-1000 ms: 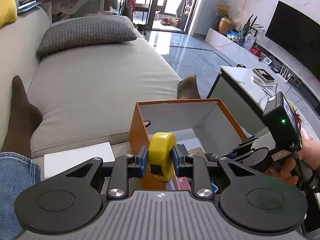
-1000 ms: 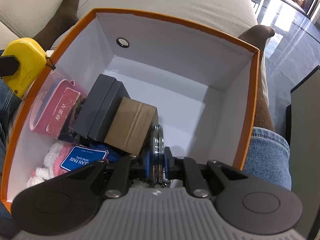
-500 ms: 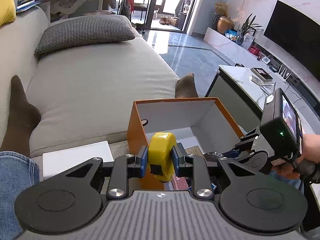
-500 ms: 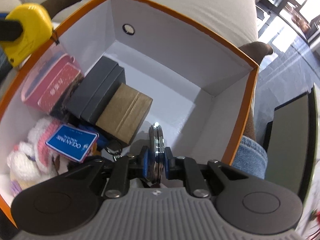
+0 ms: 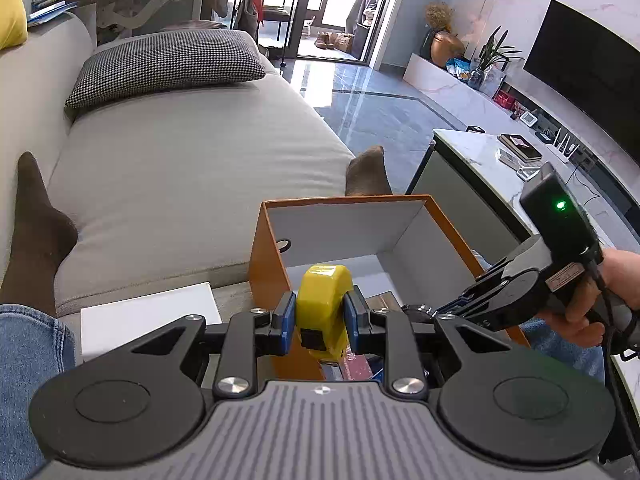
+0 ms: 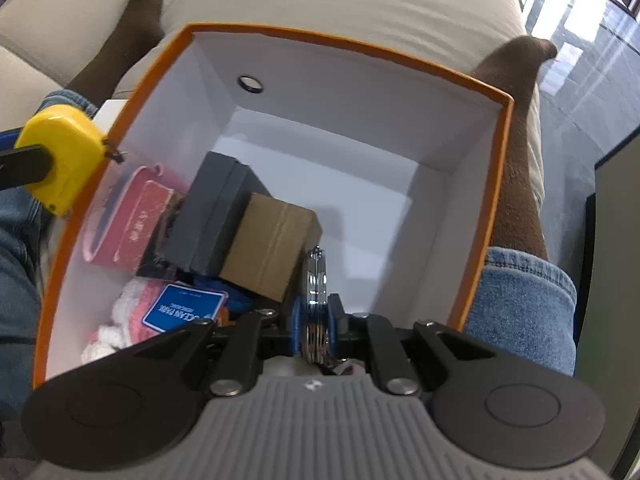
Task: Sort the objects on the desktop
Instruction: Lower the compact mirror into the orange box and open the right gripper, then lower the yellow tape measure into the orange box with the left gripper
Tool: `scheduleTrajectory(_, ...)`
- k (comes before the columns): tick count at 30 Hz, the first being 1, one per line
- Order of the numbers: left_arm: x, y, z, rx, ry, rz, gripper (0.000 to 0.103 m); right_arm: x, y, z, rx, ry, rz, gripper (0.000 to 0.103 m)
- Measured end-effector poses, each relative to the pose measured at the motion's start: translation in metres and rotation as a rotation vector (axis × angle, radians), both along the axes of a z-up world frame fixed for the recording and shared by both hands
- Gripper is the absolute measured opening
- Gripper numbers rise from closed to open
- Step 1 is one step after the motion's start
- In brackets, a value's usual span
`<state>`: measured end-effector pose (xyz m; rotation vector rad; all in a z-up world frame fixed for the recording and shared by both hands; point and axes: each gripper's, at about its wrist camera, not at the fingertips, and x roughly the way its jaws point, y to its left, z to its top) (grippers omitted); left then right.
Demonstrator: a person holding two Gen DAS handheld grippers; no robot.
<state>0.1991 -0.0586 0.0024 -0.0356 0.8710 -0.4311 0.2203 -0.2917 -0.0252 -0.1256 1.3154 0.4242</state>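
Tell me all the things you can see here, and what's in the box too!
box: 1, orange outside, white inside, on the person's lap
tape measure: 1, yellow, held at the box's edge
metal ring: 1, silver, held above the box's inside
dark box: 1, grey, in the box
cardboard box: 1, brown, leaning on the dark box
pink packet: 1, in the box by its wall
blue card: 1, on something fluffy
sofa: 1, grey
pillow: 1, black-and-white check, on the sofa
TV: 1, black, on the wall
left gripper: fingers shut on the tape measure
right gripper: fingers shut on the metal ring
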Motion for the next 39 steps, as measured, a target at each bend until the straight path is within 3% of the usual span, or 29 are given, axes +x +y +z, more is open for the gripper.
scheduleTrajectory(3, -0.002, 0.000, 0.001, 0.002, -0.002, -0.003, 0.029, 0.001, 0.004, -0.003, -0.015, 0.010, 0.018, 0.013)
scheduleTrajectory(7, -0.002, -0.001, 0.003, 0.001, -0.005, -0.003, 0.029, -0.007, 0.015, 0.004, -0.118, -0.072, 0.072, 0.017)
scheduleTrajectory(16, -0.003, -0.012, 0.010, -0.019, -0.016, -0.039, 0.029, -0.005, 0.013, 0.003, -0.208, -0.089, 0.129, 0.018)
scheduleTrajectory(20, -0.001, -0.022, 0.013, -0.028, -0.017, -0.075, 0.029, -0.004, 0.018, 0.003, -0.283, -0.137, 0.179, 0.018)
scheduleTrajectory(24, 0.007, -0.040, 0.009, -0.050, 0.004, -0.116, 0.029, -0.005, 0.012, 0.011, -0.253, -0.152, 0.175, 0.018)
scheduleTrajectory(30, 0.027, -0.073, -0.009, -0.076, 0.076, -0.168, 0.029, -0.019, -0.013, 0.048, -0.163, -0.274, 0.083, 0.018)
scheduleTrajectory(34, 0.044, -0.096, -0.035, -0.103, 0.164, -0.196, 0.029, -0.019, -0.028, 0.064, -0.123, -0.362, 0.001, 0.018)
scheduleTrajectory(39, 0.065, -0.119, -0.071, -0.115, 0.284, -0.200, 0.029, -0.013, -0.048, 0.058, -0.092, -0.377, -0.081, 0.018)
